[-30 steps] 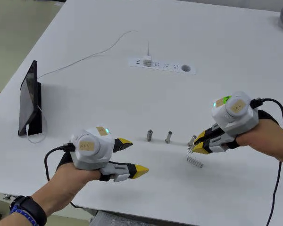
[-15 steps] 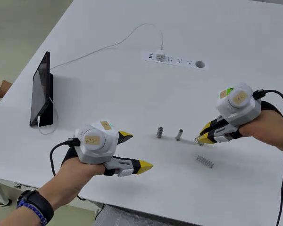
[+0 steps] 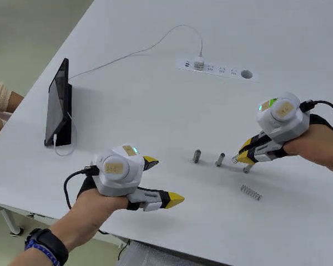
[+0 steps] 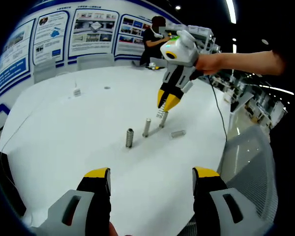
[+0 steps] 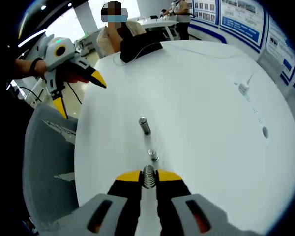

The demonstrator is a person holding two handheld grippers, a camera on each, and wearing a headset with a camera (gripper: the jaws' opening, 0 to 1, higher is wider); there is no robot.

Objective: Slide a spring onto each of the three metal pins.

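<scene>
A: Where was the spring (image 5: 148,176) found?
B: Pinched in the right tool (image 3: 244,159), lifted since a second earlier from the tabletop (image 3: 155,111) to a bare pin (image 5: 153,156); a second fitting was judged imminent. The left tool (image 3: 164,179) was held wide open, empty.

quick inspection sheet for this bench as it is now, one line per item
surface: white table, no marks seen.
job's things: first pin wears a spring; middle pin bare; third pin close to the right gripper; loose spring lying flat.
clutter: tablet standing near the left edge.
grippers: left gripper open, empty; right gripper shut on held spring.
cables: power strip with white cable plugged in; black gripper lead.
surroundings: wall posters, people beyond the table.
</scene>
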